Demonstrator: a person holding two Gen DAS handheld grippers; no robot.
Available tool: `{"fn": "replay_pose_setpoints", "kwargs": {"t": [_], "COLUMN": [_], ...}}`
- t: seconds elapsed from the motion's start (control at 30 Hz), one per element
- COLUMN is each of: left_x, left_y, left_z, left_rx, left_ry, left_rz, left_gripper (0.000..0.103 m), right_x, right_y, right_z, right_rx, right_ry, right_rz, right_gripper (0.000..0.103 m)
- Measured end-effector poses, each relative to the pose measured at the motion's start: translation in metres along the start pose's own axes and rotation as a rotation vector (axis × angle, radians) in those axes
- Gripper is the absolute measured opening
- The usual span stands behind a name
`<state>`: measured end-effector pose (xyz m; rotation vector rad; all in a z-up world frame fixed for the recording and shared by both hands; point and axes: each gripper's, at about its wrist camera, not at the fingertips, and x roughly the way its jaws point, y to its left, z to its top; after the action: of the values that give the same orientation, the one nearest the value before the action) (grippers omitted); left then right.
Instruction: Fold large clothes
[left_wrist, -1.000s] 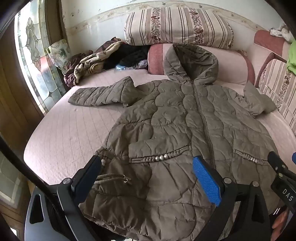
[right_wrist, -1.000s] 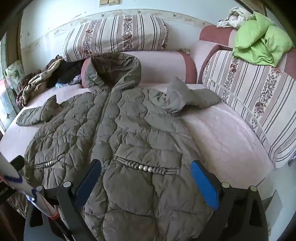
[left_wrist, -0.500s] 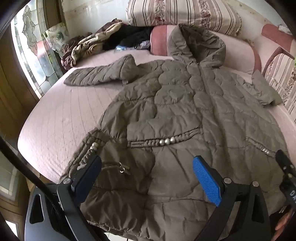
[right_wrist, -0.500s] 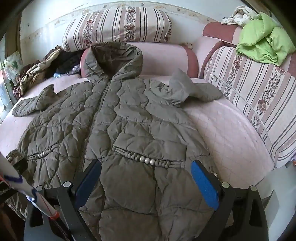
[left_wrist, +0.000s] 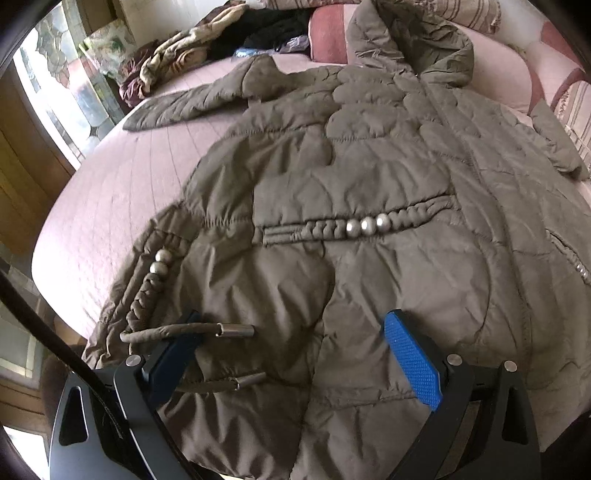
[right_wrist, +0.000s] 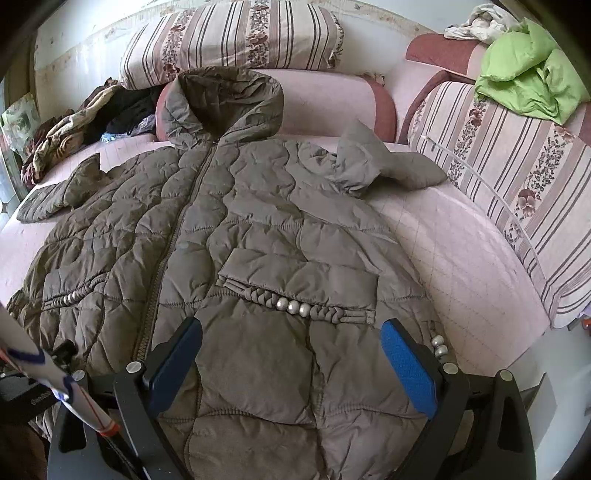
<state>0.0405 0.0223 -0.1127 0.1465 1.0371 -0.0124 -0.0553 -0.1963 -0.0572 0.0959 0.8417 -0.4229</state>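
Quilted olive coat (right_wrist: 258, 236) lies flat on the pink bed (right_wrist: 454, 258), hood toward the striped cushion (right_wrist: 236, 37). Both grippers (left_wrist: 291, 354) (right_wrist: 291, 354) hover released over its hem (puffy, soft, probably slippery); pinch the hem corners.

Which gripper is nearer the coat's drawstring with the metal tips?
Left. The left gripper has the drawstring at its fingertip; the right gripper hovers by the opposite pocket.

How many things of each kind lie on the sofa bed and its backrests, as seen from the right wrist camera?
Quilted coat: 1
Striped cushions: 2
Green cloth bundle: 1
White cloth bundle: 1
Pile of mixed clothes: 1
Total: 6
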Motion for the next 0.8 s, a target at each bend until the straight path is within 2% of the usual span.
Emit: {"fn": "replay_pose_setpoints", "kwargs": {"t": [0.23,0.5,0.57,0.73,0.8], "left_x": [0.008,-0.01,-0.024,-0.09,-0.117], "left_y": [0.011,0.009,0.009,0.003,0.004], "left_z": [-0.007,-0.008,-0.008,-0.003,-0.002], "left_rx": [-0.074,-0.042,-0.046,-0.014,-0.005], "left_ry": [0.023,0.033,0.005,-0.148,-0.206], "left_rz": [-0.043,-0.063,-0.086,-0.109,-0.114], "left_gripper": [0.103,0.102,0.102,0.102,0.102], "right_x": [0.003,-0.005,-0.009,-0.023,-0.035], "right_y": [0.0,-0.001,-0.003,-0.009,-0.011], "right_z": [-0.001,-0.002,-0.001,0.002,0.004], "right_rx": [0.001,-0.019,-0.007,0.041,0.042], "right_ry": [-0.001,-0.074,-0.07,0.005,0.007], "right_rz": [-0.013,-0.059,-0.04,0.033,0.043], "right_gripper": [0.099,0.099,0.099,0.099,0.099]}}
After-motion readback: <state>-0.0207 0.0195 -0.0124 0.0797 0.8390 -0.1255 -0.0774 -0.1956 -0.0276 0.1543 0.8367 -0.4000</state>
